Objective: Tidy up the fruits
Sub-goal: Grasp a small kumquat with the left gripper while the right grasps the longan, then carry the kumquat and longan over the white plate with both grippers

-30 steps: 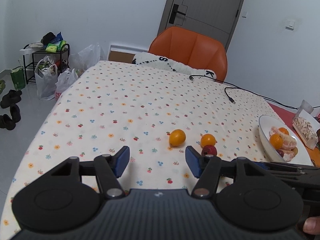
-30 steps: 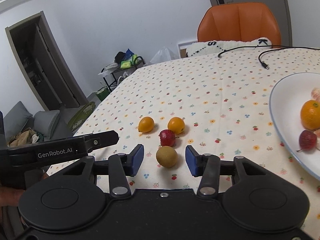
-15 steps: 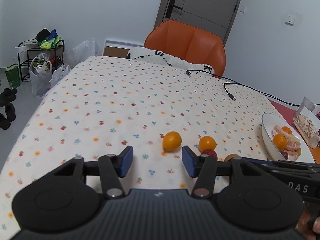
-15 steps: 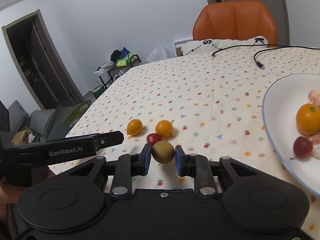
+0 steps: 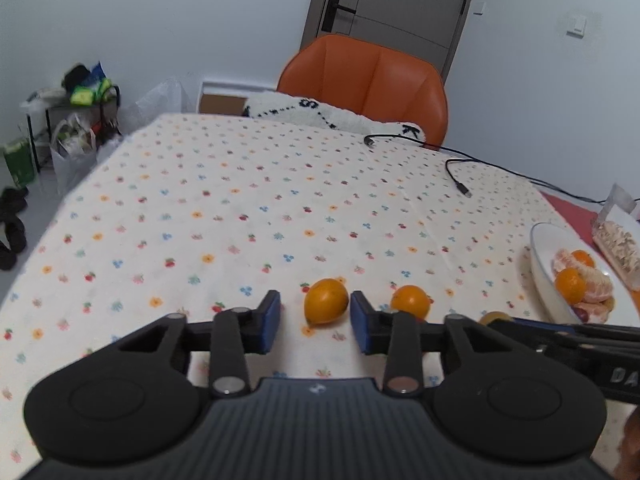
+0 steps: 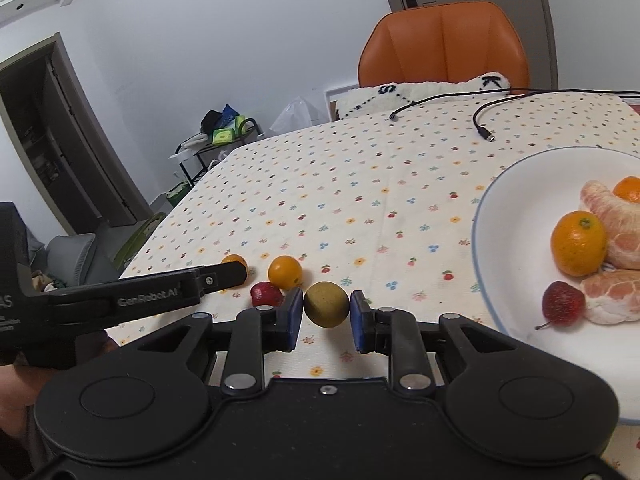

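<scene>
The white plate [image 6: 516, 216] already holds oranges, peeled segments and a red fruit. The right gripper [image 6: 327, 314] is clamped on the brownish-green round fruit [image 6: 326, 304]. The left gripper [image 5: 316, 322] has just been closing around an oval orange fruit [image 5: 326, 300], a small gap remaining at the left pad. A second orange [image 6: 285, 272] and a red fruit [image 6: 266, 294] lie on the tablecloth [image 5: 240, 208]; each gripper crowds the other. A cable [image 5: 458, 178] lies far behind.

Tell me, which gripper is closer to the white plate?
Right. The right gripper, shut on a brownish round fruit, sits just beside the white plate. The left gripper, whose jaws have just been closing around an orange fruit, is farther away.
</scene>
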